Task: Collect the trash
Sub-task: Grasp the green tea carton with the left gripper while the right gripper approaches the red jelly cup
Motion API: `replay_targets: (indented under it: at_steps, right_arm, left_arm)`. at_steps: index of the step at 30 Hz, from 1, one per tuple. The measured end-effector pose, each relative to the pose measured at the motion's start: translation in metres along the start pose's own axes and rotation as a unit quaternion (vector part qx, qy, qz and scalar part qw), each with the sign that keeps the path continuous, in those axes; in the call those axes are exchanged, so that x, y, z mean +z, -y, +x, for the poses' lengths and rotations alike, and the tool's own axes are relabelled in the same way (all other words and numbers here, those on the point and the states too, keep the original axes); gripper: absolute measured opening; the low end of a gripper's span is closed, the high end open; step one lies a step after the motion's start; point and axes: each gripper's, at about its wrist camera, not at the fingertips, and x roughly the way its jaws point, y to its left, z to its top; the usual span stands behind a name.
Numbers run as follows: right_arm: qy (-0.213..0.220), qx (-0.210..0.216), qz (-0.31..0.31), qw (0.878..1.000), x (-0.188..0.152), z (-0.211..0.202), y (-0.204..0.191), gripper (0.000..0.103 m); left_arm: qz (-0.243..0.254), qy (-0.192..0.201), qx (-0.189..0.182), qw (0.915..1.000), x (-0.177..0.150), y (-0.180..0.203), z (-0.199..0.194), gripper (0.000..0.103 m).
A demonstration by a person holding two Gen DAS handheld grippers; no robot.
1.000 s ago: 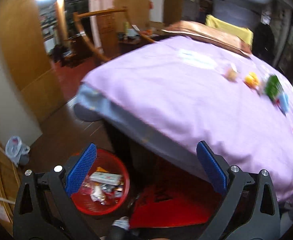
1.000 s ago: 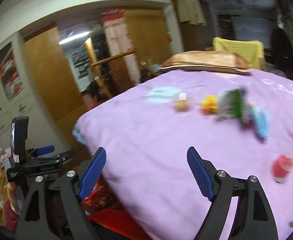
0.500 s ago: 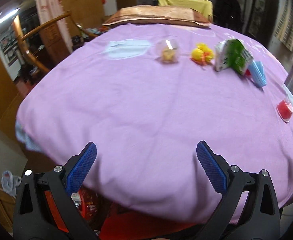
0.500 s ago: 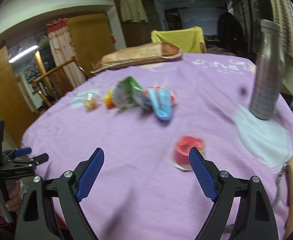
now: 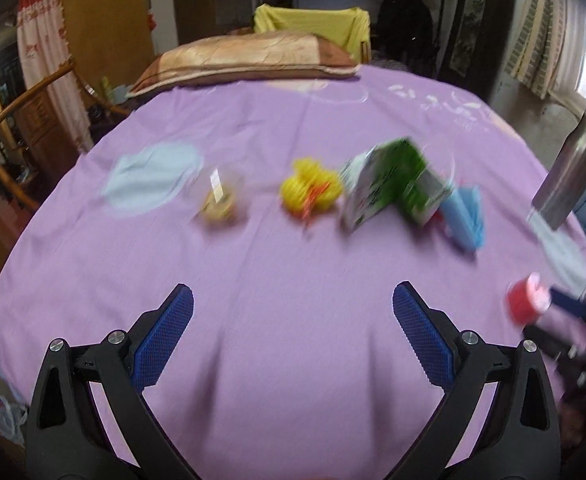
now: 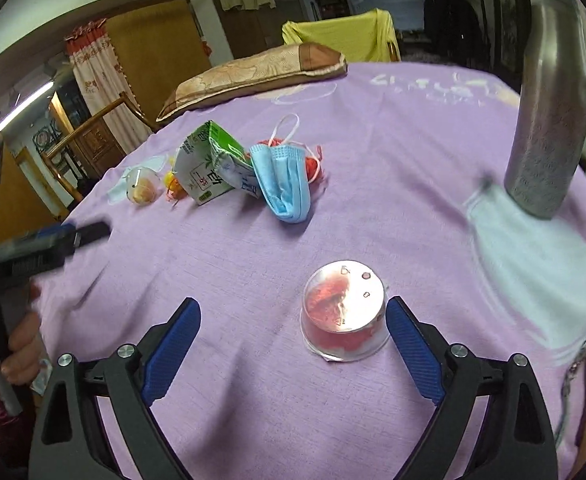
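Step in hand: approach to the first pickup. My right claw is spread wide, its jaws having just been opening. The red-filled clear cup sits upturned on the purple-covered counter, lower centre of the frame, just inside the right pad, not gripped. Next move: centre the cup, lower, close. My left claw is spread, empty.

The right tongs, jaws wide and just opening further, straddle a clear cup of red scraps on the purple-clothed table; the cup sits just beside the right-hand pad, unpressed. Beyond lie a blue mask and green carton.
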Motion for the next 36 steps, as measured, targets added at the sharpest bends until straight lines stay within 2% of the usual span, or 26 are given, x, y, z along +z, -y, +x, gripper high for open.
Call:
replay_targets:
  at_steps: [4,7,9,11,13,15,17,21,24,27,31,36]
  right_arm:
    - [-0.004,0.018,0.025,1.0,0.0,0.002,0.008,0.092]
    - [-0.007,0.033,0.042,0.999,0.0,0.004,0.013,0.092]
    - [-0.009,0.049,0.058,0.997,0.0,0.006,0.019,0.092]
    - [-0.01,0.064,0.077,0.995,0.0,0.007,0.026,0.092]
    - [-0.01,0.067,0.093,0.993,0.0,0.008,0.032,0.092]
    - [-0.008,0.071,0.096,0.993,0.001,0.008,0.032,0.092]
    - [-0.007,0.072,0.089,0.993,0.0,0.007,0.03,0.092]
    - [-0.002,0.073,0.079,0.994,-0.001,0.005,0.026,0.092]
    - [0.002,0.073,0.074,0.995,-0.002,0.003,0.025,0.092]
    - [0.003,0.072,0.069,0.995,-0.005,-0.001,0.024,0.093]
    - [0.005,0.071,0.074,0.995,-0.004,-0.002,0.027,0.093]
    - [0.009,0.07,0.088,0.994,-0.004,-0.002,0.032,0.093]
  left_arm:
    - [0.022,0.025,-0.01,0.9994,0.041,0.031,0.015,0.096]
    - [0.033,0.041,0.007,0.9986,0.068,0.052,0.034,0.096]
    - [0.039,0.041,0.016,0.9983,0.078,0.059,0.046,0.096]
    - [0.045,0.025,0.022,0.9984,0.084,0.065,0.066,0.096]
    - [0.049,0.001,0.022,0.9986,0.081,0.064,0.081,0.096]
    - [0.05,-0.025,-0.001,0.9984,0.07,0.06,0.086,0.097]
    - [0.057,-0.054,-0.032,0.9964,0.049,0.055,0.084,0.097]
    - [0.065,-0.081,-0.046,0.9935,0.007,0.037,0.07,0.097]
    - [0.051,-0.06,-0.027,0.9965,-0.017,0.017,0.043,0.097]
    - [0.044,-0.029,-0.015,0.9985,-0.024,0.009,0.019,0.097]
    - [0.054,-0.006,-0.031,0.998,-0.013,0.021,0.008,0.097]
    - [0.083,0.015,-0.037,0.9957,0.007,0.05,0.019,0.097]
